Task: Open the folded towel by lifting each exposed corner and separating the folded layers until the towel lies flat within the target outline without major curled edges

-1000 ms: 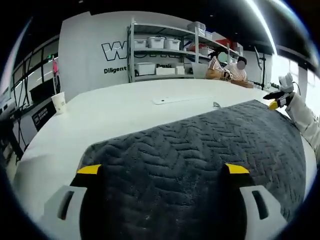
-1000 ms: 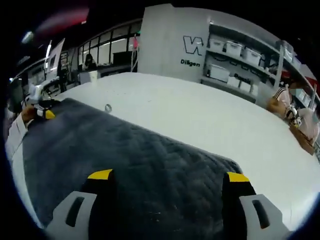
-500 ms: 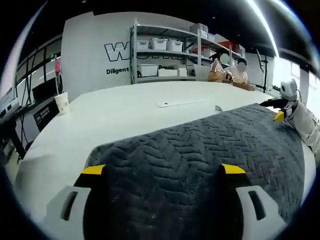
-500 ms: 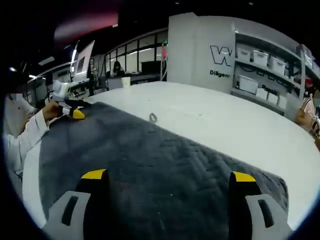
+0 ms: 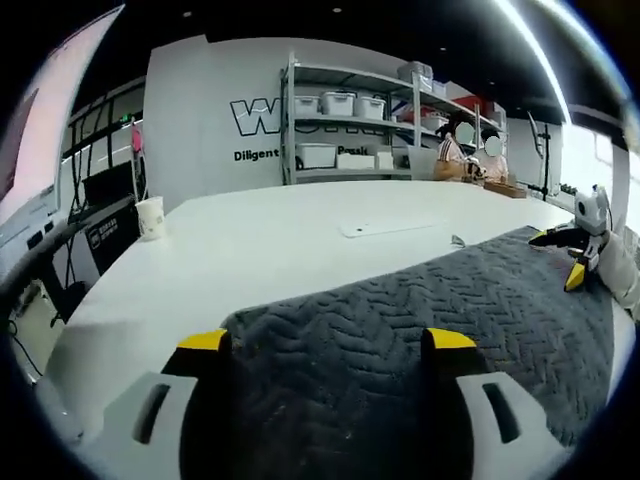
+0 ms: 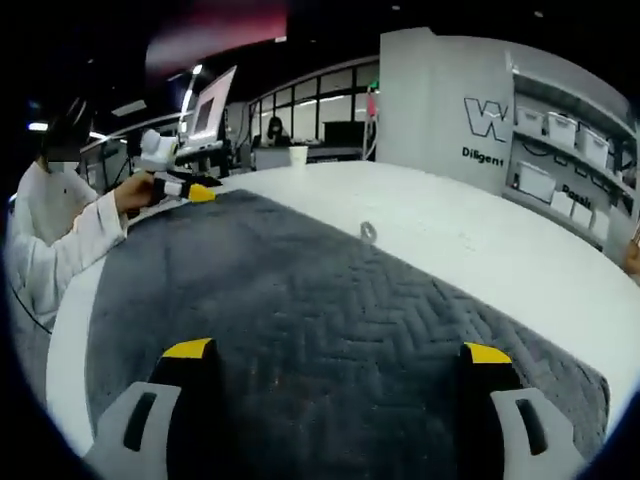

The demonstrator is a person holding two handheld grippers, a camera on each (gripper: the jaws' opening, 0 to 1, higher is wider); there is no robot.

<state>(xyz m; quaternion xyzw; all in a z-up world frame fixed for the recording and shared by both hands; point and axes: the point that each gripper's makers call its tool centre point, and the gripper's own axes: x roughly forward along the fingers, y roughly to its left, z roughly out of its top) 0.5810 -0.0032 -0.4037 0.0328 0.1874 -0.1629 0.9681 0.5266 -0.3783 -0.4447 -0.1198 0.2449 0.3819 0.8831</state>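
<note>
A dark grey towel (image 5: 430, 300) with a herringbone weave lies spread on the white table (image 5: 260, 235). My left gripper (image 5: 327, 342) is open, its yellow-tipped jaws standing wide apart over the towel's near corner. My right gripper (image 6: 337, 352) is also open, low over the towel (image 6: 300, 290) with nothing pinched. In the left gripper view the right gripper (image 5: 575, 258) sits at the towel's far right edge. In the right gripper view the left gripper (image 6: 185, 187) is at the towel's far left corner, held by a hand in a white sleeve (image 6: 65, 245).
A paper cup (image 5: 150, 217) stands at the table's left edge. A flat white strip (image 5: 385, 227) and a small metal ring (image 6: 368, 232) lie on the table beyond the towel. Shelves with bins (image 5: 350, 130) and seated people (image 5: 470, 155) are behind.
Both cameras have shifted. The towel's near corner now lies between the left jaws instead of reaching past them. In the right gripper view the towel spreads wider. Both grippers stay open.
</note>
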